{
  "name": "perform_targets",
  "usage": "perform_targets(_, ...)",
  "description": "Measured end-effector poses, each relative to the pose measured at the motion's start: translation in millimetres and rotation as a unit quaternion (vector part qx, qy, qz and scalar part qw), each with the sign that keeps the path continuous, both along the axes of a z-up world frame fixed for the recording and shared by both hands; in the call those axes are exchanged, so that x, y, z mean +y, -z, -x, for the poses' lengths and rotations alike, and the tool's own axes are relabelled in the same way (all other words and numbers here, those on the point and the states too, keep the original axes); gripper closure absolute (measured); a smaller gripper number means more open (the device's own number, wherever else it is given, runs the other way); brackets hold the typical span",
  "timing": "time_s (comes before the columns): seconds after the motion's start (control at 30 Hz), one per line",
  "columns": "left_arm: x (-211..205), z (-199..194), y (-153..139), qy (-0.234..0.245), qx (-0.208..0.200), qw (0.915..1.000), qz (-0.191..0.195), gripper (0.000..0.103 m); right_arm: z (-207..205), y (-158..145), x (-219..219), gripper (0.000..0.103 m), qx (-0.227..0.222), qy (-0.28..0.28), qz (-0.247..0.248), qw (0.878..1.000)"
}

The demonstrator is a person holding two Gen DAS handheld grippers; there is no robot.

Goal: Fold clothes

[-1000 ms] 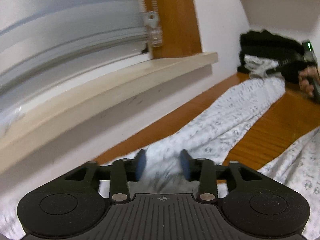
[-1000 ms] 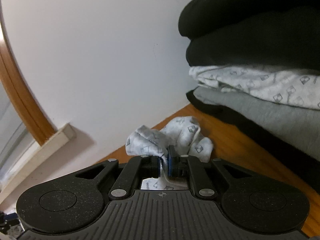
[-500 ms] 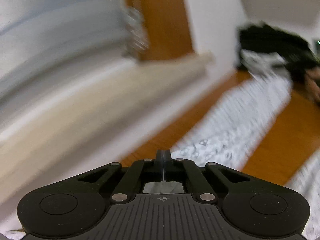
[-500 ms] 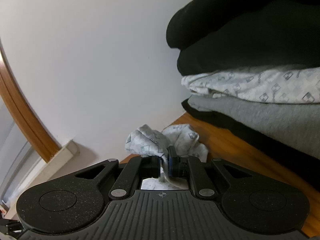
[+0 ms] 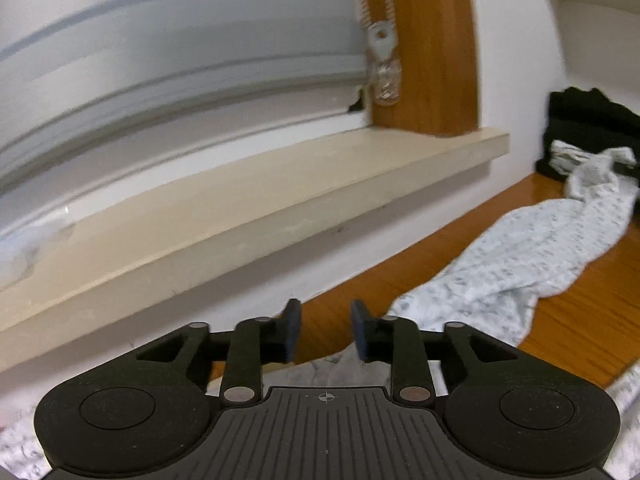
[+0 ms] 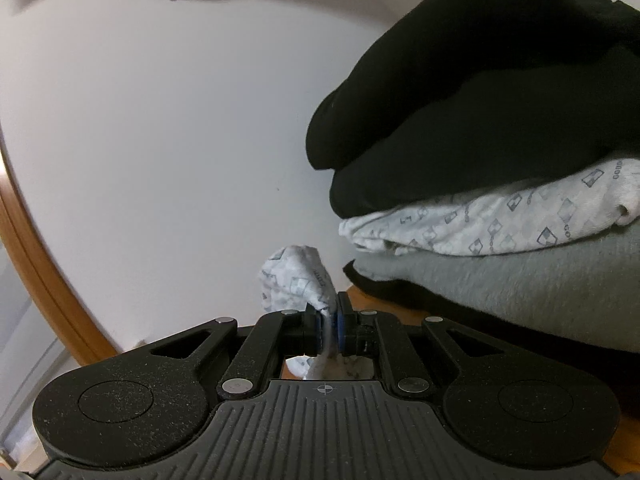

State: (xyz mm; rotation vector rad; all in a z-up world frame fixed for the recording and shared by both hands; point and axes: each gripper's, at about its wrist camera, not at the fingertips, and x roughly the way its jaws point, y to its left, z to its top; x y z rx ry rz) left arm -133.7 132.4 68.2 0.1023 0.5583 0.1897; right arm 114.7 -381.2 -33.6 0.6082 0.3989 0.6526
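At the bottom of the left wrist view, the left tongs (image 5: 326, 334) are seen spread, and their jaws have just been opening. No cloth is pressed between the pads; only a fold of the patterned garment (image 5: 532, 264) is seen below and behind them, in the lower centre. It is judged that this end was let go so that a better hold can be taken. From there the garment is laid out over the wooden table (image 5: 580, 312) toward the right edge of the frame, where it is lifted near the stack of folded clothes (image 5: 588, 128). The window sill (image 5: 280, 196) is seen across the middle, and the window frame (image 5: 428, 48) in the upper centre.

In the right wrist view, the right tongs (image 6: 329, 330) are pressed together on a bunched end of the same garment, low in the centre. This end is probably kept pinched so the cloth can be stretched and straightened before folding. Just beyond, on the right, the stack is seen: a grey piece, a patterned one, black ones on top. The white wall (image 6: 160, 140) is seen behind.
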Motion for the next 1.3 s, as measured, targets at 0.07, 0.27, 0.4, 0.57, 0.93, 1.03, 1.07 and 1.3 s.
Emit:
perform_targets(0.07,-10,-3,-1,0.018,0.0,0.9996,-0.019,0.055,0,0,0,0.093,-0.001,-0.003,0.0,1.0)
perform_targets(0.27,-52,-37,14,0.065,0.036,0.9943,-0.076,0.049,1,0,-1,0.093,-0.005,0.0,-0.005,1.0)
perform_targets(0.4,-81,-55,25,0.096,0.051,0.9879,-0.11,0.05,1,0,-1,0.093,-0.005,-0.001,-0.006,1.0)
perform_targets(0.57,-112,-71,32,0.139,0.062,0.9753,-0.159,0.056,1,0,-1,0.092,-0.007,-0.004,-0.008,1.0)
perform_targets(0.93,-118,-89,26,0.161,0.062,0.9757,-0.135,0.101,3,-1,-6,0.092,-0.015,-0.005,-0.015,1.0)
perform_targets(1.03,-94,-94,5,0.119,0.016,0.9921,-0.038,0.101,3,-2,-6,0.092,-0.016,-0.005,-0.015,1.0)
perform_targets(1.07,-88,-98,3,0.106,0.012,0.994,-0.023,0.101,3,-2,-6,0.092,-0.016,-0.005,-0.015,1.0)
perform_targets(1.3,-66,-116,20,0.063,0.048,0.9969,0.004,0.093,3,-4,-8,0.092,-0.017,-0.002,-0.017,1.0)
